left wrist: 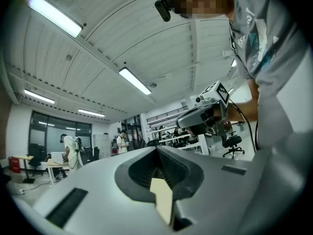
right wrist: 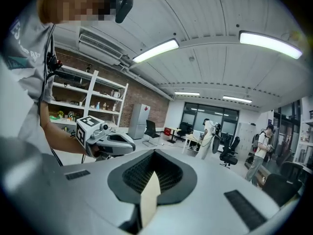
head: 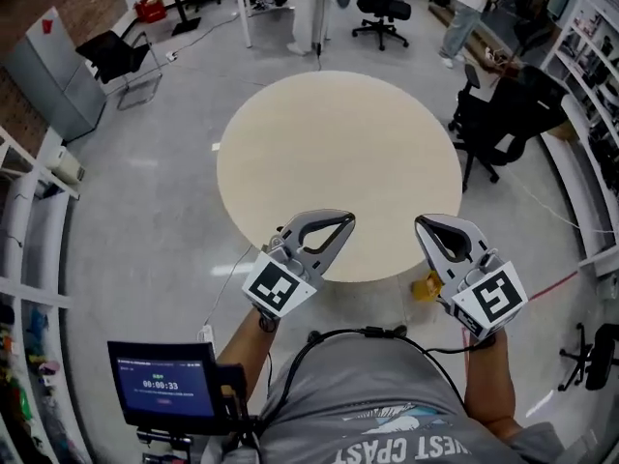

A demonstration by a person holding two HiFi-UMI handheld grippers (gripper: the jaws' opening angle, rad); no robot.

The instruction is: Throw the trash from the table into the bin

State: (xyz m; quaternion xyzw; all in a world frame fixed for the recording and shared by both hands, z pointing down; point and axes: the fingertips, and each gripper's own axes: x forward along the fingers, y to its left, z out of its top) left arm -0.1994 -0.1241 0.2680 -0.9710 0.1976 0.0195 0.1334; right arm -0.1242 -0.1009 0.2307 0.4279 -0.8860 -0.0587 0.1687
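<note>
Head view: a round beige table with a plain matte top fills the middle of the grey floor. At its 6 o'clock edge the grey left gripper lies with its long axis running from the marker cube at 7 o'clock up to tips at 1 o'clock, its fingers closed tip to tip around a teardrop opening. The grey right gripper sits at 5 o'clock, its axis running up toward 11 o'clock, with its fingers likewise together. Both tips overlap the table's near edge and stand well apart from each other.

On the floor just beside the right gripper, at the table's 5 o'clock rim, stands a small yellow object. It is too small to tell whether it is a bin or a piece of trash, or which way it points. A tall grey metal cabinet stands at 10 o'clock, and a small dark screen glows at 7 o'clock.

Left gripper view: the jaws meet at their tips at the centre with nothing clamped between them. A beige sliver shows through the gap at 6 o'clock, probably the table top beyond. The right gripper hangs at 2 o'clock.

Right gripper view: the fingers are pressed together and empty. The left gripper sits at 9 o'clock, in front of a white open shelf unit holding bottles and small items.
</note>
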